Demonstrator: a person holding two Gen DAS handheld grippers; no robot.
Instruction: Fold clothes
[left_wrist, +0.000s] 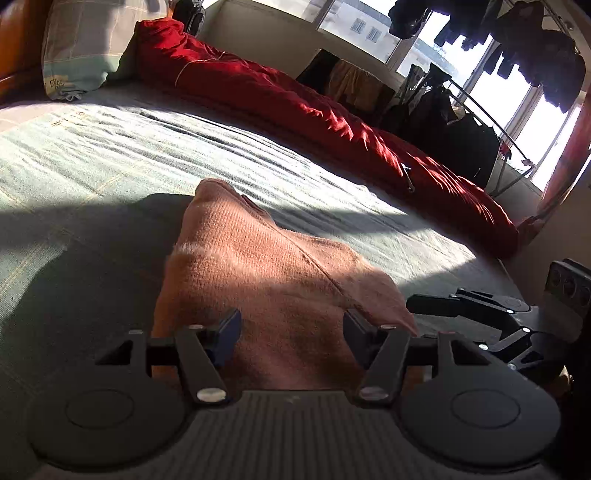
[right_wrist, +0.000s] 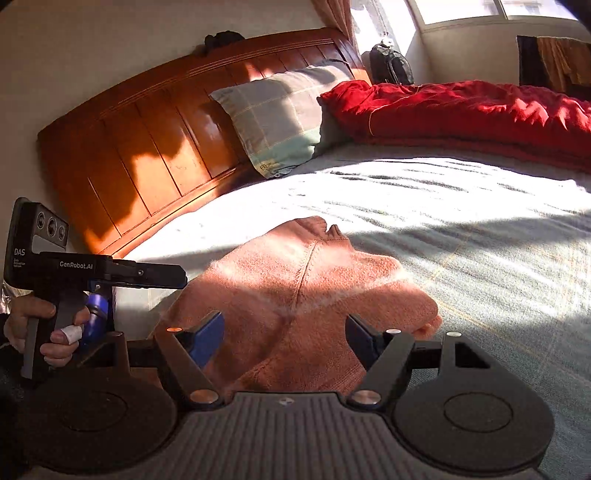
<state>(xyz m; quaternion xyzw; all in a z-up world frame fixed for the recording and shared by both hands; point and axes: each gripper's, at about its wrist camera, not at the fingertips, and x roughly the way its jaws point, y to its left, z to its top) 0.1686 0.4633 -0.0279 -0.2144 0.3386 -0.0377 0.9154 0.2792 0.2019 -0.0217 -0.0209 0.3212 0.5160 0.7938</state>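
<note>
- Salmon-pink fuzzy knit sweater (right_wrist: 295, 280) lying on the pale green bedspread (right_wrist: 461, 229), gathered into a compact shape with a seam across the top layer and the collar toward the headboard.
- Looks partly or fully folded; cannot tell which.
- Left gripper (left_wrist: 291, 338) spread wide, holding nothing, poised over the near edge.
- Right gripper (right_wrist: 284, 336) likewise spread wide and holding nothing, just above the near edge.

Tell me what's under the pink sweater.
The sweater lies on the grey-green bedsheet, which shows all around it. Whatever is beneath its folded layers is covered. Both grippers hover open above it.
</note>
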